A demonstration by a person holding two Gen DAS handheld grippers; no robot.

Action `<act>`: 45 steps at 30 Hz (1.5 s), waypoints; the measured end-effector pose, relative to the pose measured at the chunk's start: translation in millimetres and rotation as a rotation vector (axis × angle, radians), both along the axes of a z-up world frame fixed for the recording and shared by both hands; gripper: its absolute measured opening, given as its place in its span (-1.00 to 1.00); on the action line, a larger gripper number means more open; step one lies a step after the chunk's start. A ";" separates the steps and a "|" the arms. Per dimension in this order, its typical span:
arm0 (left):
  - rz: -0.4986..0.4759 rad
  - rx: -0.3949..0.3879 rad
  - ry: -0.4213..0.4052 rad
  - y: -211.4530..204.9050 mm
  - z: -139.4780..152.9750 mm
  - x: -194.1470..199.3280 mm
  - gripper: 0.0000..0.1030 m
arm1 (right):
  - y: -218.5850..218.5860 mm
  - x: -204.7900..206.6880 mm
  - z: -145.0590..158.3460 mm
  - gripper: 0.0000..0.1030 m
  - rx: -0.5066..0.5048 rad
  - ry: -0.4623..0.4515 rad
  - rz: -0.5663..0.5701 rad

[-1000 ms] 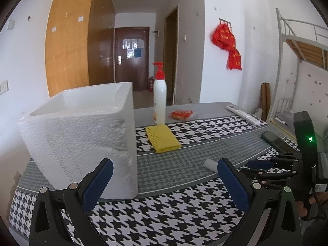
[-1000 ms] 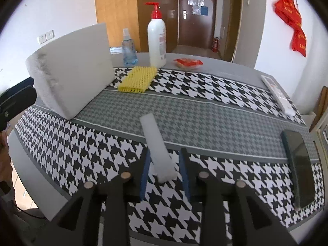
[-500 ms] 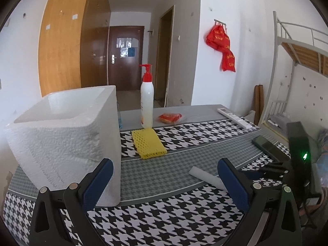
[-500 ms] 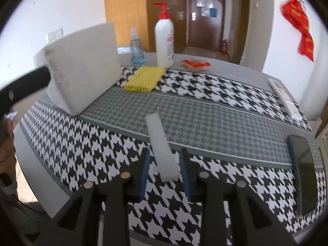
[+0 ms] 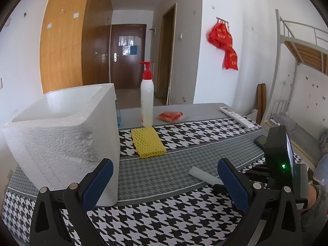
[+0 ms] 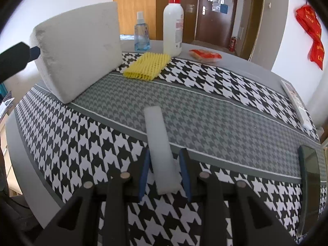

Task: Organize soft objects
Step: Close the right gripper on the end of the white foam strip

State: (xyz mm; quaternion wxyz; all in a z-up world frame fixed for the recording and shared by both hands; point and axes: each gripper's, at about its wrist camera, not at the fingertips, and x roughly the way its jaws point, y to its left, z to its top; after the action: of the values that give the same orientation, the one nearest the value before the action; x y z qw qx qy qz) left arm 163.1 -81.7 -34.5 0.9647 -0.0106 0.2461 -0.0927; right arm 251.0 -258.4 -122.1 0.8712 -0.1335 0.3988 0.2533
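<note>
My right gripper (image 6: 165,174) is shut on a long white foam strip (image 6: 158,141) and holds it over the houndstooth cloth; the strip also shows in the left wrist view (image 5: 202,175). My left gripper (image 5: 164,184) is open and empty, its left pad next to the white styrofoam box (image 5: 61,135). The box also shows in the right wrist view (image 6: 78,47) at the left. A yellow foam net (image 5: 148,142) lies flat beside the box, also seen in the right wrist view (image 6: 148,65).
A white pump bottle (image 6: 173,22) and a small blue spray bottle (image 6: 141,34) stand at the back. A red packet (image 6: 205,54), a white remote (image 6: 297,104) and a dark phone (image 6: 310,182) lie on the table, the last two near its right edge.
The right gripper with the foam strip has shifted a little toward the box. The left gripper view has shifted slightly, and it stays open.
</note>
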 end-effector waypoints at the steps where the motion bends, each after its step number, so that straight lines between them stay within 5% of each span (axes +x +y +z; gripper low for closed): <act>1: 0.001 0.003 0.001 -0.7 -0.3 0.7 0.98 | 0.1 0.4 -0.2 -0.34 0.004 0.001 0.001; 8: -0.007 0.020 0.003 -7.7 -0.5 5.9 0.98 | -6.9 3.1 2.0 -0.71 0.070 0.018 -0.006; 24: -0.020 0.056 0.012 -34.4 3.6 29.2 0.98 | -52.0 -10.6 34.0 -0.72 0.207 -0.048 -0.134; 45: 0.020 0.053 0.140 -48.0 -19.8 108.4 0.98 | -74.4 4.9 37.2 -0.72 0.265 -0.038 -0.207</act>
State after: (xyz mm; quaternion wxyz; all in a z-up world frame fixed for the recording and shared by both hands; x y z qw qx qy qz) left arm 271.5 -129.7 -54.3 0.9459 0.0060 0.3155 -0.0755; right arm 255.9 -332.8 -84.9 0.9100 0.0196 0.3571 0.2098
